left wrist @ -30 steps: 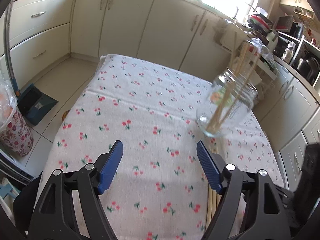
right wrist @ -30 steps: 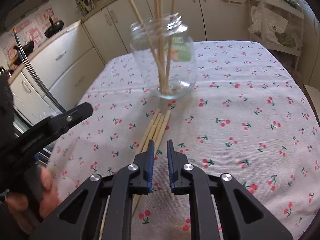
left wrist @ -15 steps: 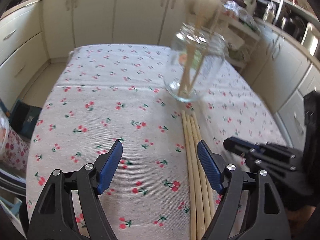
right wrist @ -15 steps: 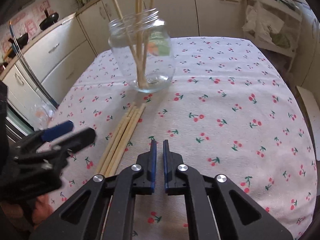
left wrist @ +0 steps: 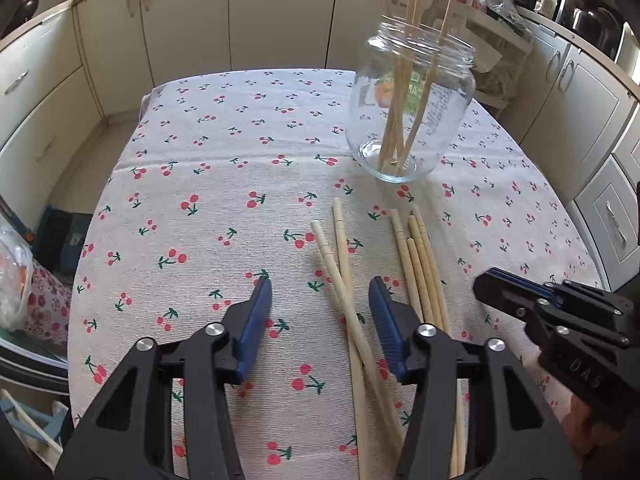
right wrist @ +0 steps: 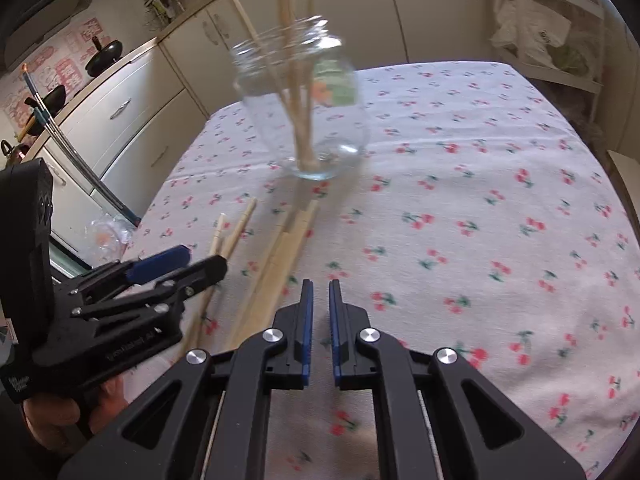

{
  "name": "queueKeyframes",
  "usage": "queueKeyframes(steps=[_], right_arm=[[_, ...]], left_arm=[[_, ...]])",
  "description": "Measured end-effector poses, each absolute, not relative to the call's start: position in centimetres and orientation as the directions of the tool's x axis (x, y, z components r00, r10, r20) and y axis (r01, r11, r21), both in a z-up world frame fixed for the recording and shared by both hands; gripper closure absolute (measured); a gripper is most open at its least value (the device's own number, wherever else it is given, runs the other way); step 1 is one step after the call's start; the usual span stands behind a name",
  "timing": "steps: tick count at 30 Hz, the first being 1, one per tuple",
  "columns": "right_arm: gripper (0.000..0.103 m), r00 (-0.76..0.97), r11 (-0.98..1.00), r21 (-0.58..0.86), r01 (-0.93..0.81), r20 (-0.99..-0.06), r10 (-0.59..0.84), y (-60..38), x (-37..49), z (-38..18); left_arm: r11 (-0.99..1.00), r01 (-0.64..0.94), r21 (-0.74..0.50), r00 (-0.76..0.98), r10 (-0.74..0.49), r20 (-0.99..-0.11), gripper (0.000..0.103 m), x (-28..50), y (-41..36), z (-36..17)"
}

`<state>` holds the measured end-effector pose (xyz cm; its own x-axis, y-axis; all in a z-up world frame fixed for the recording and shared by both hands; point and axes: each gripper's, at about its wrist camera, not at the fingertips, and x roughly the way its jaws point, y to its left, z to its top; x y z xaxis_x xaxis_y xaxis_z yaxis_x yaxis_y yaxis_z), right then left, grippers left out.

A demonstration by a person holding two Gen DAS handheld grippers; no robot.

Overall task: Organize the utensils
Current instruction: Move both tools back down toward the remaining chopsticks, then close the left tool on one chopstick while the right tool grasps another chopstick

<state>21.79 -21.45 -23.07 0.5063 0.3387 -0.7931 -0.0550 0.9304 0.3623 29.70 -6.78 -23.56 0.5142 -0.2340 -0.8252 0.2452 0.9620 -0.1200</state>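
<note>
On the tabletop: a cherry-print cloth [left wrist: 224, 184] covers a kitchen tabletop; a glass jar [left wrist: 412, 108] stands upright near its far side.
Jar: it holds several chopsticks on end, leaning against the rim.
Loose chopsticks: two crossed sticks [left wrist: 340, 272] lie between jar and camera; a bunch of four or so [left wrist: 420, 264] lies just beside them to the right, all pointing toward the jar.
Left claw: the left claw [left wrist: 320, 312] hovers low with fingers wide apart, straddling the crossed pair, gripping nothing.
Right claw: the right claw [right wrist: 318, 320] hangs just right of the bunch, its fingers nearly together with a narrow gap, holding nothing.
Step in hand: likely picking up the crossed pair for the jar.
Risk: thin round sticks may roll or slip as the pads close; a pinch on both at the crossing could lift them askew.
Risk at the jar: a stick carried in at a slant could knock the leaning ones or tip the glass.
</note>
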Motion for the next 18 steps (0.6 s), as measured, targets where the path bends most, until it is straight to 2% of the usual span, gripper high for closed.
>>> queueKeyframes(steps=[3, 4, 8, 13, 18], right_arm=[[0.083, 0.516, 0.928, 0.368, -0.060, -0.784, 0.345, -20.6, 22.4, -22.9], [0.083, 0.516, 0.930, 0.361, -0.067, -0.785, 0.342, -20.2, 22.8, -23.0], [0.083, 0.503, 0.956, 0.272, -0.108, -0.815, 0.289, -18.9, 23.3, -23.5], [0.089, 0.487, 0.974, 0.189, -0.125, -0.844, 0.226, -19.6, 23.1, -23.2], [0.091, 0.470, 0.972, 0.221, -0.084, -0.851, 0.234, -20.9, 23.7, -23.3]], left_arm=[[0.960, 0.242, -0.139, 0.505, -0.247, -0.827, 0.061, 30.0, -6.3, -23.4], [0.959, 0.242, -0.147, 0.502, -0.253, -0.827, 0.061, 30.1, -6.2, -23.4], [0.955, 0.241, -0.170, 0.493, -0.271, -0.827, 0.064, 30.4, -5.8, -23.5], [0.954, 0.239, -0.181, 0.485, -0.279, -0.829, 0.071, 31.3, -5.9, -23.5], [0.924, 0.236, -0.300, 0.422, -0.376, -0.825, 0.092, 32.7, -5.5, -24.0]])
